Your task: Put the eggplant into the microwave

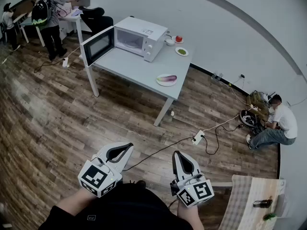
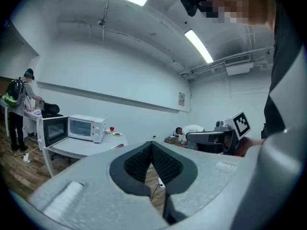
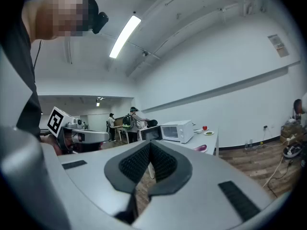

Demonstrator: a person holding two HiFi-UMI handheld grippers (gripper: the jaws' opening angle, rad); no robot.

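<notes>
The eggplant [image 1: 166, 79] lay on a small white plate [image 1: 166, 84] near the front edge of the grey table [image 1: 136, 66], well apart from the microwave [image 1: 144, 36], which stood at the far end with its door [image 1: 98, 44] swung wide open. It looked purple, glossy and plump. I judged it light but firm, with a slick, rounded skin that could slide out of a pinch, and soft enough to bruise under hard pressure. The safest hold would probably be across its thick middle with moderate squeeze, not at the tapering end. Both tools were held low over the wood floor [image 1: 57, 123], far from the table. The left gripper [image 1: 130, 146] had its jaws pressed together at the tips with nothing between them, and the right gripper [image 1: 175, 153] was likewise closed and empty. No brand or lettering could be read. The microwave's panel print was too small, and only the black-and-white square markers on the gripper cubes [image 1: 98, 177] showed clearly.
</notes>
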